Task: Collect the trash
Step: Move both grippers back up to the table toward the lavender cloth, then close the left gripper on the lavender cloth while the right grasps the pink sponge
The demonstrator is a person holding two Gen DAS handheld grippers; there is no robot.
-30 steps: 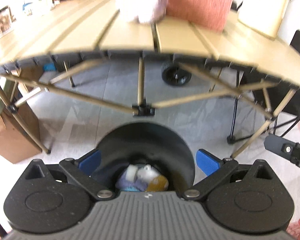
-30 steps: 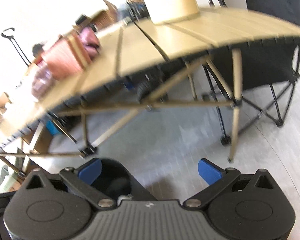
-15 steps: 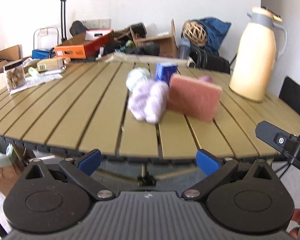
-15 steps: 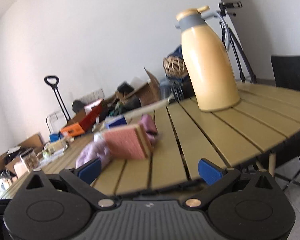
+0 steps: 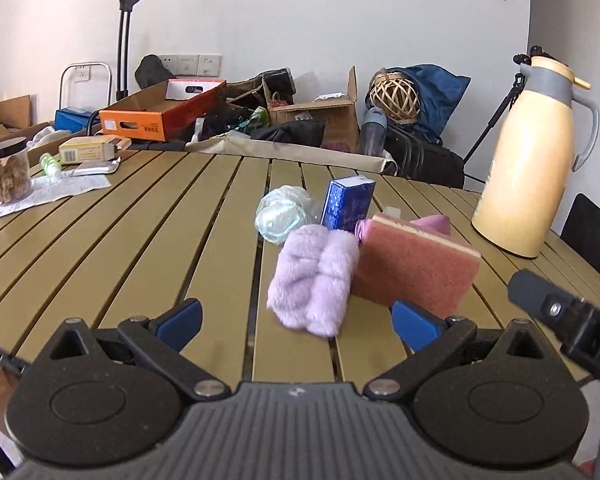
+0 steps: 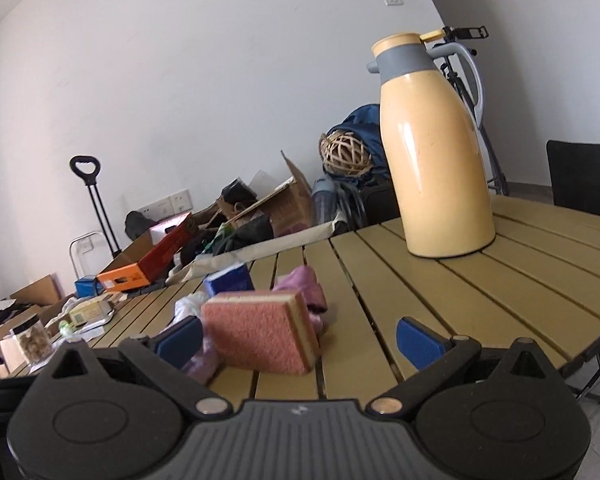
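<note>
A small heap lies mid-table on the slatted tan table (image 5: 148,248): a fluffy lilac cloth (image 5: 314,276), a pink-and-yellow sponge (image 5: 416,268) leaning on edge, a blue carton (image 5: 346,204), a crumpled clear plastic wad (image 5: 282,212) and a pink cloth (image 5: 432,222) behind. My left gripper (image 5: 296,322) is open just in front of the lilac cloth, holding nothing. My right gripper (image 6: 300,338) is open too, its fingers either side of the sponge (image 6: 260,330) but short of it. The pink cloth (image 6: 302,286) and blue carton (image 6: 228,278) sit behind the sponge.
A tall cream thermos jug (image 5: 528,160) (image 6: 436,152) stands at the table's right. A jar (image 5: 8,172), papers and a small box (image 5: 88,152) lie at the far left. Cardboard boxes, bags and a hand trolley (image 5: 124,36) crowd the wall. A black chair (image 6: 584,178) stands right.
Both grippers rose from below the table edge, where a black bin with trash showed under the left one, up to tabletop height; both now face the heap and stay open.
</note>
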